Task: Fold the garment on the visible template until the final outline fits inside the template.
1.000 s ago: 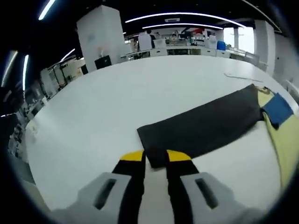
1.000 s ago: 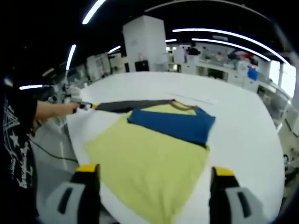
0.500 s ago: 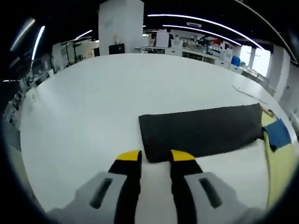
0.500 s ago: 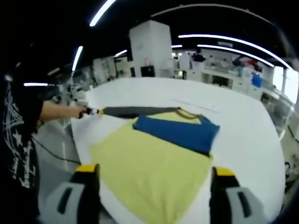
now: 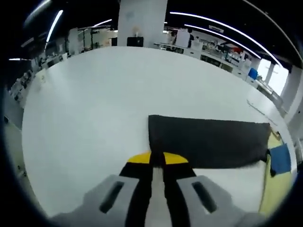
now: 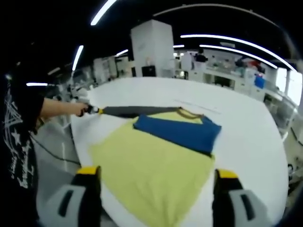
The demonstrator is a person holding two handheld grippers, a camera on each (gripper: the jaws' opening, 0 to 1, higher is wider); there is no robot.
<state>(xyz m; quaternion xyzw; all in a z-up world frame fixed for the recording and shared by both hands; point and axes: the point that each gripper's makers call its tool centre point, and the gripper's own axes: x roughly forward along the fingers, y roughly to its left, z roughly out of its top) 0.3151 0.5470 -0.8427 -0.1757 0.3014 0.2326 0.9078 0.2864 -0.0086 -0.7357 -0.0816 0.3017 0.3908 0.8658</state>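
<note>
Left tool (image 5: 156, 158): jaws nearly together, pinching the near end of the dark sleeve (image 5: 208, 142) at its edge; in the right gripper view it sits at the sleeve's far left end (image 6: 90, 110), held by a person's hand (image 6: 78, 109).
Right tool (image 6: 156, 177): jaws wide apart, holding nothing, above the near part of the garment.
Garment (image 6: 151, 165): yellow body spread flat on the white tabletop (image 6: 246, 137), reaching toward the near edge.
Blue sleeve (image 6: 177, 131): folded across the upper body, lying on the yellow cloth.
Dark sleeve: stretched out flat and straight on the tabletop, away from the body toward the left tool.
Collar (image 6: 189, 112): just beyond the blue sleeve.
Beyond: pillar (image 6: 151, 47), benches, ceiling lights.
</note>
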